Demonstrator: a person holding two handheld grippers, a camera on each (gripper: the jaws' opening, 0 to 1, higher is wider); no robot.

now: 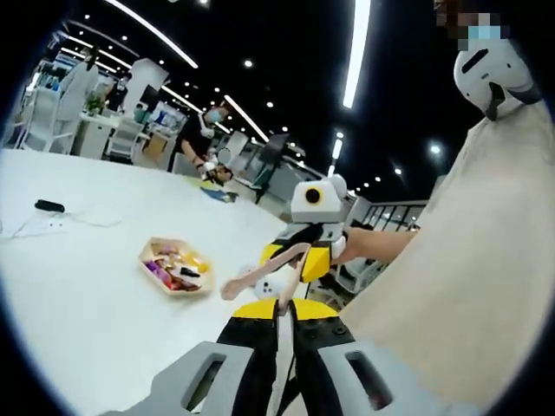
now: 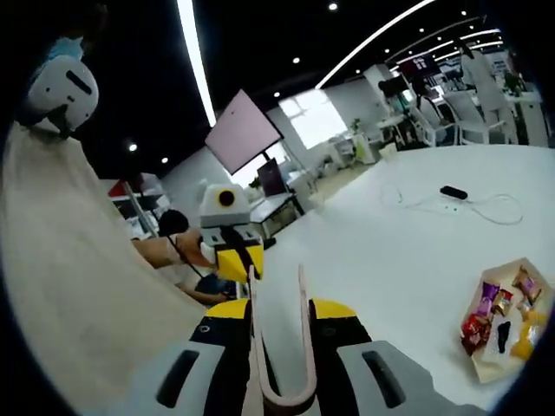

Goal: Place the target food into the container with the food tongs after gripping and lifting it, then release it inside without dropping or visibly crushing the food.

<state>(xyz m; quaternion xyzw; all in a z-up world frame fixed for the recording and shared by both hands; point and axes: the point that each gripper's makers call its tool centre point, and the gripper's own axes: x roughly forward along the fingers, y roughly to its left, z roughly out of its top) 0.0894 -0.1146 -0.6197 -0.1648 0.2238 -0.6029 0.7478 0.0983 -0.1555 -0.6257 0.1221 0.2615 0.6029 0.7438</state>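
Left gripper view: left claw (image 1: 279,347) rises from bottom w/ jaws pressed together, nothing between them that I can see. Beyond it the right claw (image 1: 260,282) comes in from the right, pinching pale food tongs (image 1: 247,282) whose arms reach out twd the tray (image 1: 176,265) of mixed wrapped snacks on the white bench (image 1: 78,295). Right gripper view: tongs' looped end sits clamped btwn the jaws, both arms sticking up and apart, tips holding nothing. Tray lies well off to the lower right on the bench; black cable w/ small box further back.
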